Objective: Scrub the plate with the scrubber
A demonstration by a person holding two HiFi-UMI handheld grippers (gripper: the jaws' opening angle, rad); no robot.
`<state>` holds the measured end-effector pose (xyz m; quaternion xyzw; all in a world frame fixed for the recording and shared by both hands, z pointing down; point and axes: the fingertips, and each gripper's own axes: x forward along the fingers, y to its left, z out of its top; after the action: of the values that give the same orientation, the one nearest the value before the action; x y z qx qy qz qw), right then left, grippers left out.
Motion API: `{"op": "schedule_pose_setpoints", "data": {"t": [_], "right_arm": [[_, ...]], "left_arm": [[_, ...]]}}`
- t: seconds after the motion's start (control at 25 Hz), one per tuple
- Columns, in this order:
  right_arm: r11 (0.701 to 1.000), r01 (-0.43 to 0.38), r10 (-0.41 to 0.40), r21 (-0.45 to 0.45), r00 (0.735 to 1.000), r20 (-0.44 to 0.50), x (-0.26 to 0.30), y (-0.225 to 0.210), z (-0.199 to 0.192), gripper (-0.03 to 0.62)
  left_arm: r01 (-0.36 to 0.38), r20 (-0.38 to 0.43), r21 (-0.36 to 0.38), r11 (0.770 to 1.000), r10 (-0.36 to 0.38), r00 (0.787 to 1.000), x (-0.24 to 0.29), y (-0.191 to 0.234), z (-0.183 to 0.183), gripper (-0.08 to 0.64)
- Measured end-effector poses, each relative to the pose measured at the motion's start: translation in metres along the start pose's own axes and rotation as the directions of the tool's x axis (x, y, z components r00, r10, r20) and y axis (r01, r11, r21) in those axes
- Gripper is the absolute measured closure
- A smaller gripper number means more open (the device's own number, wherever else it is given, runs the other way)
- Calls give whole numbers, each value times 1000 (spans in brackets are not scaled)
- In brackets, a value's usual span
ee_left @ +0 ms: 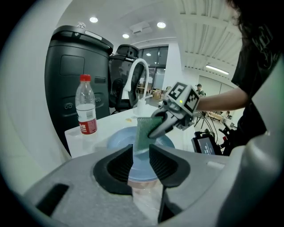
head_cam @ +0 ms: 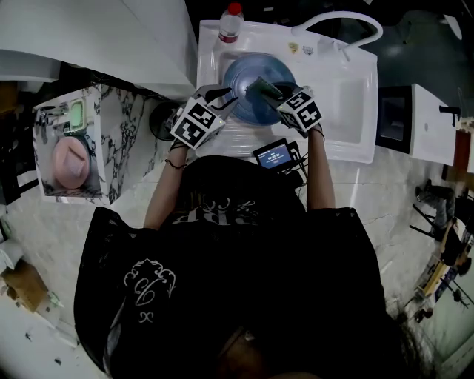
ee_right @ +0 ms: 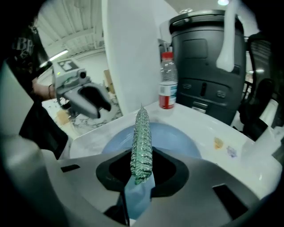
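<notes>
A: Where does the plate (head_cam: 255, 112) sit relative to the scrubber (ee_right: 142, 137)?

B: Straight below it. The plate lies flat in the sink (head_cam: 348, 96) basin, toward the basin's left side, with the bottle (head_cam: 230, 22) standing at the far left corner of the counter behind it. The scrubber hangs over the plate's middle.

A: What's holding it?

B: The right tool (ee_right: 143, 156), pressed together on the scrubber's near end. The pad stands on edge: its long axis runs away from the jaws and out over the plate, and its broad face looks sideways toward the left tool (ee_left: 141, 150) instead of down.

A: Is it touching the plate?

B: I can't tell. Its lower edge is very close to the blue surface, but no view settles whether they touch.

A: And the left tool?

B: Its jaws are partly spread. It's at the plate's left rim, which shows through the gap, but from the right gripper view it looks raised off the rim. I'd say it pinches nothing.

A: So the next move?

B: The right tool is the nearer one, I'd judge. It probably has to tip the broad face down onto the plate before rubbing.
</notes>
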<state>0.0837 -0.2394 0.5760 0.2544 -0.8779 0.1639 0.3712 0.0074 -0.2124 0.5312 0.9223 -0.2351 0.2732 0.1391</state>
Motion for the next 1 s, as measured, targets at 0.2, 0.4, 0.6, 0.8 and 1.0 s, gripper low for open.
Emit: {"op": "schedule_pose_setpoints", "data": {"t": [0.2, 0.4, 0.6, 0.8, 1.0], "right_arm": [[951, 242, -260, 191, 963, 75, 3, -70, 13, 506], [914, 319, -343, 251, 938, 55, 18, -97, 16, 506], [876, 355, -381, 326, 925, 15, 18, -109, 4, 506], [857, 452, -447, 250, 891, -78, -3, -112, -19, 506], [876, 448, -432, 181, 894, -122, -19, -99, -36, 506]], "left_arm": [[65, -88, 22, 998, -63, 994, 26, -6, -26, 451], [141, -165, 44, 989, -132, 978, 51, -19, -48, 451], [180, -253, 54, 982, -161, 954, 65, -24, -70, 435], [185, -277, 23, 982, -172, 945, 68, -26, -79, 408], [151, -261, 1, 989, -145, 954, 69, -19, -79, 399]]}}
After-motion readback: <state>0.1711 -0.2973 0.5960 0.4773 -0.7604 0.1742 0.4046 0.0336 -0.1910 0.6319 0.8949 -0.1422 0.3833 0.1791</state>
